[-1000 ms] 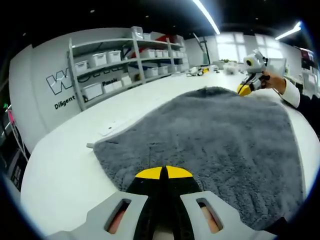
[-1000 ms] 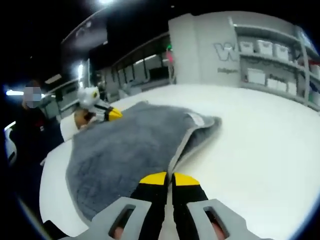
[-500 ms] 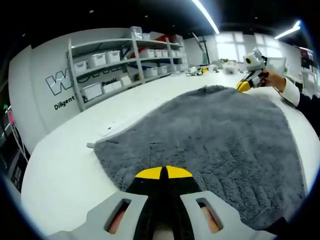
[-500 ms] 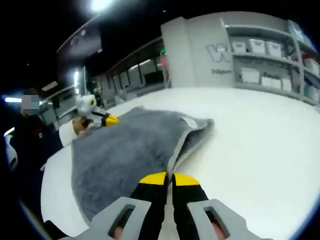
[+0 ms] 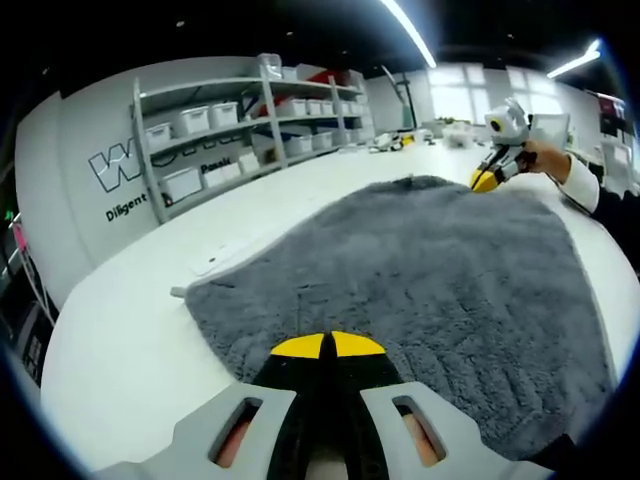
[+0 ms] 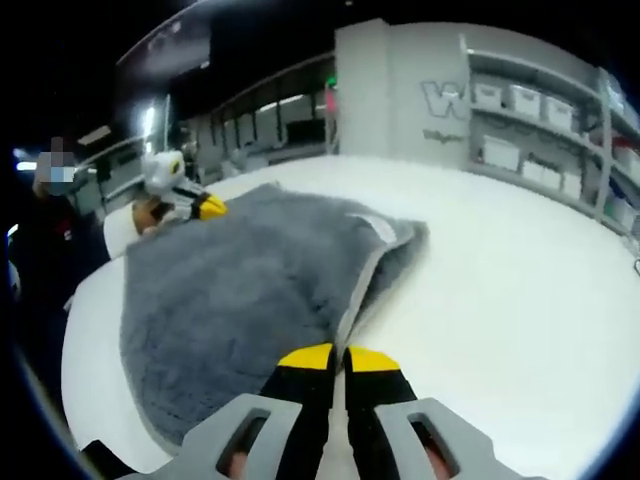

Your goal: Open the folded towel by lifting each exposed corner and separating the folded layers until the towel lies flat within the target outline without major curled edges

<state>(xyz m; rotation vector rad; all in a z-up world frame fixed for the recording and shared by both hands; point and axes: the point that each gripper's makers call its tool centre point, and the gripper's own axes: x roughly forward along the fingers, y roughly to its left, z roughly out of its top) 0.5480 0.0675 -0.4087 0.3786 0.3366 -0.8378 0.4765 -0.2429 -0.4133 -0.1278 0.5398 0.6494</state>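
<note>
in the left gripper view the left gripper (image 5: 331, 345) rises from the bottom centre with its yellow-tipped jaws pressed together on the near edge of the grey towel (image 5: 420, 275). the towel spreads from there over the centre and right of the frame, lying on the white table (image 5: 130, 340). at the upper right, on the towel's far corner, the right gripper (image 5: 487, 179) shows small, held by a hand (image 5: 545, 160) in a white cuff. grey shelves with white bins (image 5: 215, 125) stand at the upper left against a wall.

in the right gripper view the right gripper has its jaws closed at the bottom centre, pinching the towel's pale hem where the grey pile ends. the towel fills the left and centre of this frame, and its right edge is folded, with an upper layer lying over a lower one. the left gripper sits at the upper left on the far corner.
</note>
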